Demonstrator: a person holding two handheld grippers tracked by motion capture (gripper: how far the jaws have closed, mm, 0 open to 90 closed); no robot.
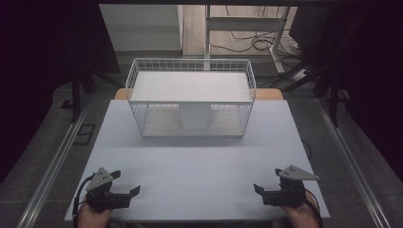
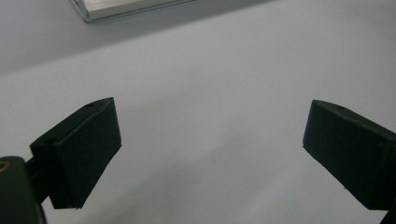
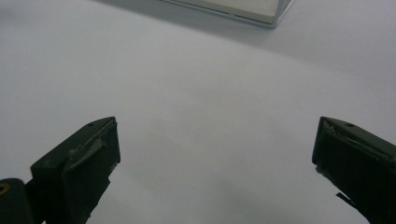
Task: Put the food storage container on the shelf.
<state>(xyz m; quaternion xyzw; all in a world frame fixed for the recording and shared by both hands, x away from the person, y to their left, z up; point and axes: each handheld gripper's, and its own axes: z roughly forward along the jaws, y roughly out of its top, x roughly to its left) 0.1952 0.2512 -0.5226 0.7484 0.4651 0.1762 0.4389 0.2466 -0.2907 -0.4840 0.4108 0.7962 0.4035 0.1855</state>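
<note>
Fingers of both grippers stand wide apart and hold nothing. The left gripper (image 1: 127, 190) rests at the near left corner of the table (image 1: 199, 166), and the right gripper (image 1: 260, 189) at the near right corner, each pointing inward toward the other. In the left gripper view its two black jaws frame bare pale tabletop, and the right gripper view shows the same between its own jaws.

Nearest thing ahead is the white wire basket (image 1: 190, 97), which stands at the far middle of the table, well apart from both grippers. A flat white panel lies across its top, and a pale rounded object (image 1: 195, 118) sits inside on its floor, seen through the mesh; what that object is cannot be told.

Judging by its thin wire walls, the basket is probably light and fairly stiff, though the walls may flex a little under a pinch. Bare wire is likely slick against hard jaws, so a grip on a single strand could slide. The thicker top rim at each short end looks like the soundest hold, one gripper per side, keeping it level so the object inside does not roll. The panel on top may be loose and could shift if the basket tips.
</note>
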